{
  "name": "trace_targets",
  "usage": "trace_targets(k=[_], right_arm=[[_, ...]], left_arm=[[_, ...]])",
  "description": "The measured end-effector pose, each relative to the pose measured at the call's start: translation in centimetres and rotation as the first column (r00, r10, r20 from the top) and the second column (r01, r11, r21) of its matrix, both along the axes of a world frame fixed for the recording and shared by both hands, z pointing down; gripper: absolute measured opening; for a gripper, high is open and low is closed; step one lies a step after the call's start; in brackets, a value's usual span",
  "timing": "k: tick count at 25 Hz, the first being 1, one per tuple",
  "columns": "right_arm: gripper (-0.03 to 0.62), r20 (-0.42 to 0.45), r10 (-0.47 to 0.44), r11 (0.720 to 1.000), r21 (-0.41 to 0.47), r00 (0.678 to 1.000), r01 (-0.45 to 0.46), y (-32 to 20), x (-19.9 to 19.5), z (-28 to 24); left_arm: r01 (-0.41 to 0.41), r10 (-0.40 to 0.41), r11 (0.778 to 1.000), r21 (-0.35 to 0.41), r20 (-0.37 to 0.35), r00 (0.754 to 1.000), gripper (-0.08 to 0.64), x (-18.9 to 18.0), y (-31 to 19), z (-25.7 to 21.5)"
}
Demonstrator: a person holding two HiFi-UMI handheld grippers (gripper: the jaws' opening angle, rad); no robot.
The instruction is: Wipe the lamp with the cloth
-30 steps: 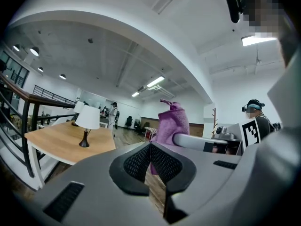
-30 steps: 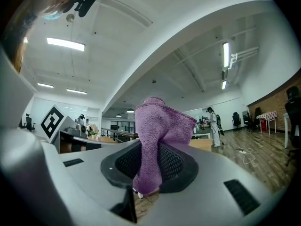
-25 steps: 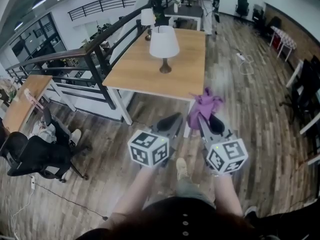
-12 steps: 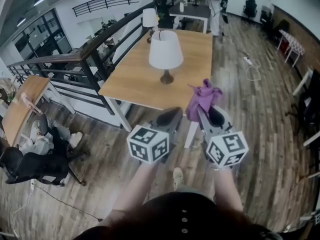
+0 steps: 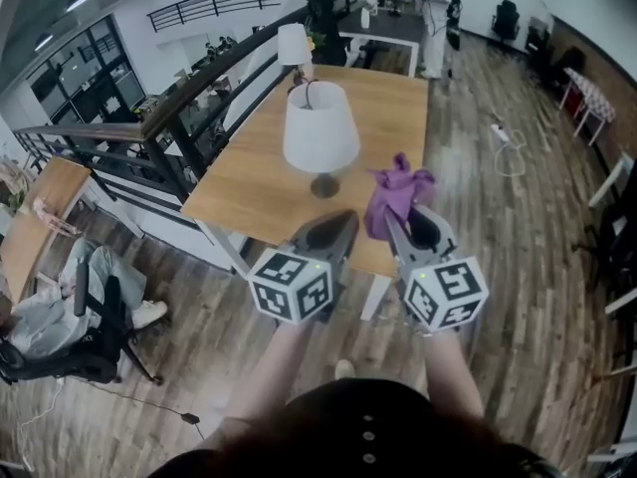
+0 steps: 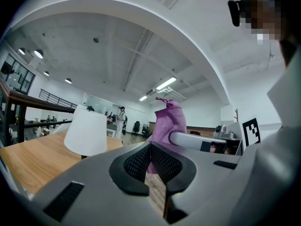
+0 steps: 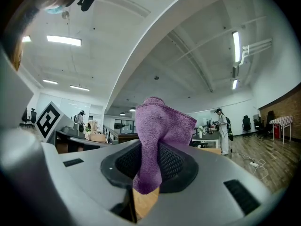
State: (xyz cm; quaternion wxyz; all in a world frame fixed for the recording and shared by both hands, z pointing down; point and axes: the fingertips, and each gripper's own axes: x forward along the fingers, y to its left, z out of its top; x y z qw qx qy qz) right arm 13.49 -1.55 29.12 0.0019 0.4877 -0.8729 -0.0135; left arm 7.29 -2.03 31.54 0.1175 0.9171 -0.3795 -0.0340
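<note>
A lamp with a white shade (image 5: 320,127) and dark base stands on the wooden table (image 5: 259,182) ahead of me; the left gripper view also shows the lamp (image 6: 86,132). My right gripper (image 5: 398,229) is shut on a purple cloth (image 5: 394,197), which sticks up from its jaws; in the right gripper view the cloth (image 7: 154,140) fills the gap between the pads. My left gripper (image 5: 326,235) hangs beside it near the table's front edge, jaws closed together with nothing in them. Both are short of the lamp.
A second small lamp (image 5: 294,43) stands at the table's far end. A dark railing (image 5: 179,118) runs along the left. An office chair (image 5: 60,352) sits at lower left. A person (image 5: 436,18) stands by a far table. Cables (image 5: 508,132) lie on the wood floor.
I have walked closer to the table: the lamp and table edge have grown and slid toward me. Both grippers now reach the table's front edge, the cloth still held.
</note>
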Motion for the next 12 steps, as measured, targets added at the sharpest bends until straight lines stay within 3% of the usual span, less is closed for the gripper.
trace_targets(k=[12], right_arm=[[0.081, 0.023, 0.012, 0.999, -0.048, 1.000, -0.011, -6.9, 0.9, 2.2]], left_arm=[[0.032, -0.032, 0.999, -0.022, -0.012, 0.999, 0.011, 0.1, -6.8, 1.1]])
